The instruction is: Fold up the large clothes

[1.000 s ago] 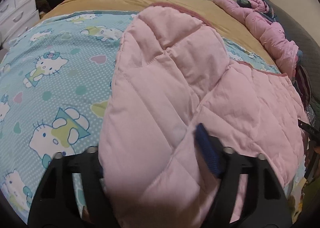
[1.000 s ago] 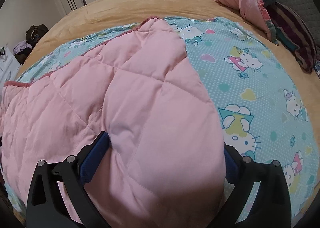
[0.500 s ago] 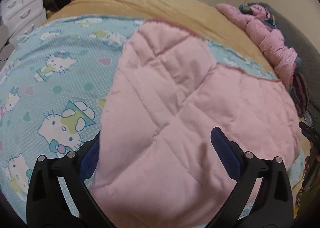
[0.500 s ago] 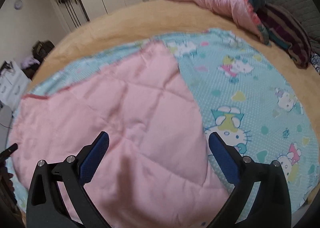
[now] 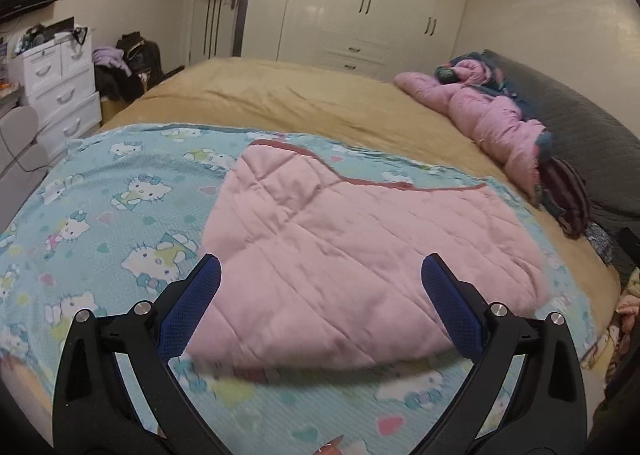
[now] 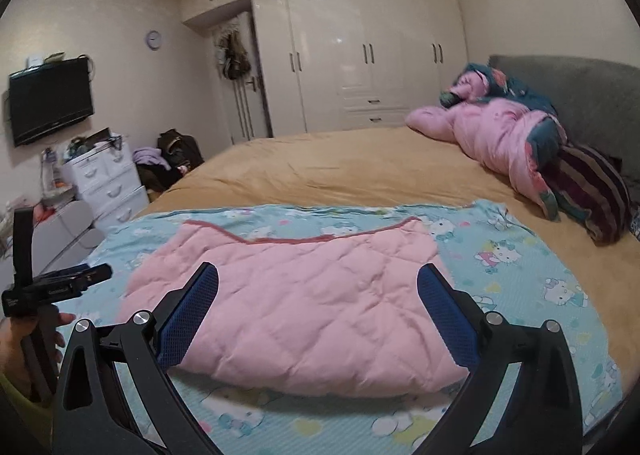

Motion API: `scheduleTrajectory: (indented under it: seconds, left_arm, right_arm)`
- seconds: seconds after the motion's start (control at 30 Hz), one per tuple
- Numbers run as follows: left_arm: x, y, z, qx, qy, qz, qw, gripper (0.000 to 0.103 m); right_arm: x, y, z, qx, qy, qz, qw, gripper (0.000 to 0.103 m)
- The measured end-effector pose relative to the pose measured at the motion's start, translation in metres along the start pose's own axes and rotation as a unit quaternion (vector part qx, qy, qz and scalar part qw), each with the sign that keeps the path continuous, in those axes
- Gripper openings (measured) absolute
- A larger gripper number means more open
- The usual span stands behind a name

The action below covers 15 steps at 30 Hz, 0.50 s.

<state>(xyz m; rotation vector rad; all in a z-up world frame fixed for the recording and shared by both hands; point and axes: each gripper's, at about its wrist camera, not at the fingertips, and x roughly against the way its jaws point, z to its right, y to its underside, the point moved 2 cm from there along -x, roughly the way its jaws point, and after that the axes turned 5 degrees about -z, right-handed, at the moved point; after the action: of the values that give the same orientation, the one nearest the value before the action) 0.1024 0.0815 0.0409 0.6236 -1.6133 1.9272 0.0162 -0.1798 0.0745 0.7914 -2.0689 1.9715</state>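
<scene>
A pink quilted blanket [image 5: 344, 255] with a red trim lies folded over on a blue Hello Kitty sheet [image 5: 120, 207] on the bed; it also shows in the right wrist view [image 6: 304, 303]. My left gripper [image 5: 320, 271] is open and empty, held above the blanket's near edge. My right gripper [image 6: 318, 279] is open and empty, just short of the blanket's near fold. The left gripper also shows at the left edge of the right wrist view [image 6: 96, 275].
The tan bedspread [image 6: 340, 167] covers the far bed. A crumpled pink duvet [image 6: 496, 135] and striped pillow [image 6: 588, 191] lie by the grey headboard [image 6: 580, 95]. White drawers [image 6: 108, 183], bags, a wall TV [image 6: 50, 99] and wardrobes [image 6: 372, 55] stand beyond.
Both grippers let go of the pink blanket, opened and pulled back and up. The blanket now lies flat, folded on the sheet.
</scene>
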Motion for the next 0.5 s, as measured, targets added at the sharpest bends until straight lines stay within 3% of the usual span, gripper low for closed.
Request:
scheduleTrajectory:
  seconds: [0.17,0.43,0.5]
  left_arm:
    - [0.024,0.032,0.009,-0.021,-0.017,0.016,0.9995,0.094]
    - [0.043,0.078,0.018,-0.026,-0.003,0.009,0.9996,0.094]
    - [0.045,0.086,0.021,-0.026,0.003,0.010,0.9996,0.094]
  right_arm:
    - [0.029,0.025,-0.014,-0.006,0.003,0.005,1.000,0.099]
    - [0.059,0.071,-0.025,0.007,0.044,0.009,0.999,0.099]
    - [0.059,0.081,-0.033,0.014,0.034,0.000,0.999,0.099]
